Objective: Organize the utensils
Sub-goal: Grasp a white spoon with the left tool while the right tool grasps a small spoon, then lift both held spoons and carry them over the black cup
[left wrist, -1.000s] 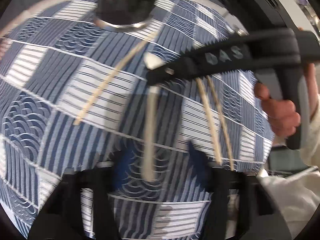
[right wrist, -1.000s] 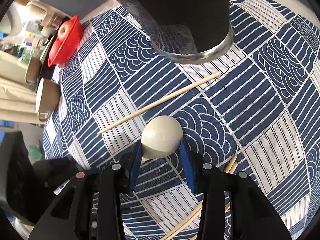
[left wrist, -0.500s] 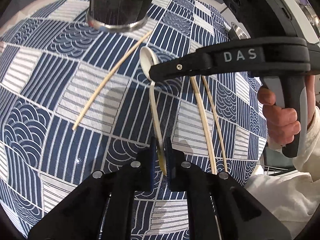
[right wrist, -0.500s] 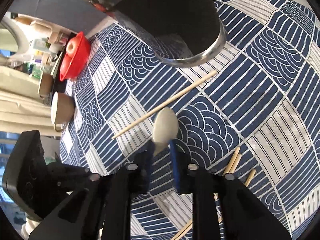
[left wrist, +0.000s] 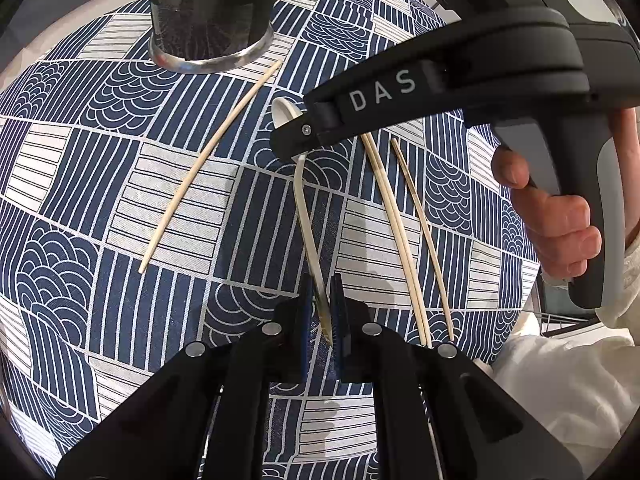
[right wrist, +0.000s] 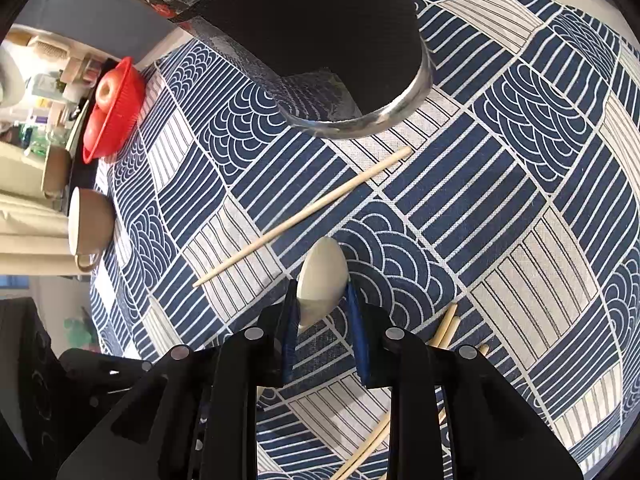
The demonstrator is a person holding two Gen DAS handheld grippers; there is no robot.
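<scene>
A white spoon (left wrist: 304, 208) is held at both ends above the blue patterned tablecloth (left wrist: 80, 160). My left gripper (left wrist: 320, 312) is shut on its handle tip. My right gripper (right wrist: 322, 312), seen in the left wrist view (left wrist: 292, 140), holds the spoon's bowl (right wrist: 322, 276) between its pads. A black utensil holder with a silver rim (left wrist: 212, 16) stands at the back, also in the right wrist view (right wrist: 320, 40). One chopstick (left wrist: 208, 160) lies loose left of the spoon. Several chopsticks (left wrist: 400, 232) lie to its right.
At the table's far left edge in the right wrist view stand a red bowl with apples (right wrist: 114, 108) and a tan cup (right wrist: 88, 224). Clutter lies beyond that edge. A person's hand (left wrist: 556, 216) grips the right gripper's handle.
My left gripper has closed on the spoon's handle tip. My right gripper, earlier wider around the bowl, has narrowed onto it. The spoon's bowl has turned more edge-on.
</scene>
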